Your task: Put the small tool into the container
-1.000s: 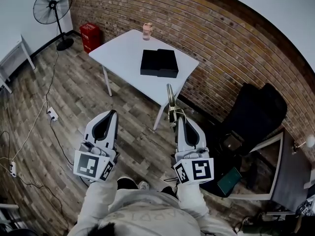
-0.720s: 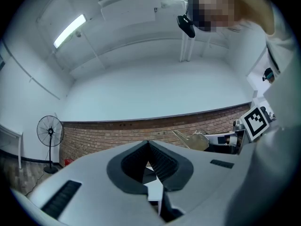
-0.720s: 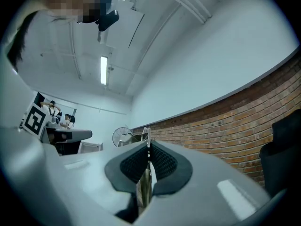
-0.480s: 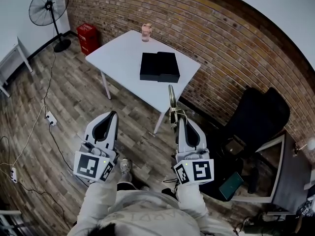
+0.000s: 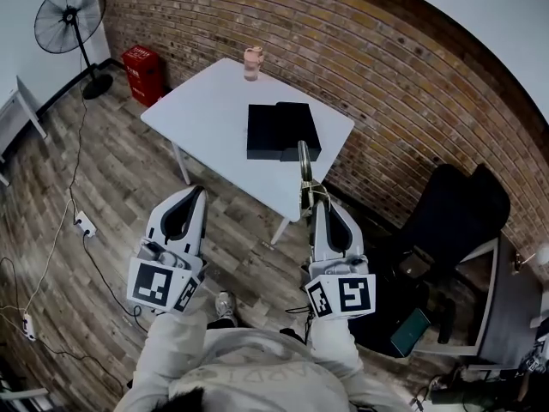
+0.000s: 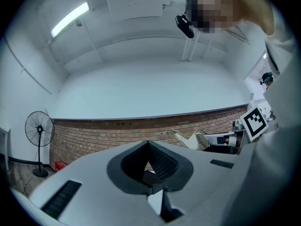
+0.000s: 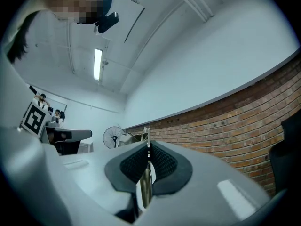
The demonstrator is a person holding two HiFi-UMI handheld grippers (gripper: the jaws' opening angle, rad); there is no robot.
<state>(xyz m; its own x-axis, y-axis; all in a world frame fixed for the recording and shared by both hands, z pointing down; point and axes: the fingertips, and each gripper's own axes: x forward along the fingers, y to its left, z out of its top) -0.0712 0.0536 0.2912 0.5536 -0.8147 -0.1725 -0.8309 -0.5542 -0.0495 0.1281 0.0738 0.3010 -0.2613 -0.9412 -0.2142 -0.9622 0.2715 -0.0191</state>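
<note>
A black box-shaped container (image 5: pixel 279 130) lies on a white table (image 5: pixel 214 110) ahead of me. My right gripper (image 5: pixel 311 201) is held over the floor short of the table's near edge, shut on a slim metal tool (image 5: pixel 302 172) that sticks out forward past its jaws. In the right gripper view the tool (image 7: pixel 146 175) runs between the black pads, and the right gripper (image 7: pixel 148 147) points up at the brick wall. My left gripper (image 5: pixel 195 196) is held level beside it at the left. The left gripper (image 6: pixel 149 146) shows its pads together with nothing between them.
A pink bottle (image 5: pixel 251 63) stands at the table's far edge. A standing fan (image 5: pixel 69 9) and a red box (image 5: pixel 140 63) are at the far left. A black office chair (image 5: pixel 450 204) is on the right. Cables and a power strip (image 5: pixel 83 224) lie on the wooden floor.
The table and the box have come nearer in the head view, and the tool's tip now overlaps the box's near edge. Both grippers keep their pose and their grip.
</note>
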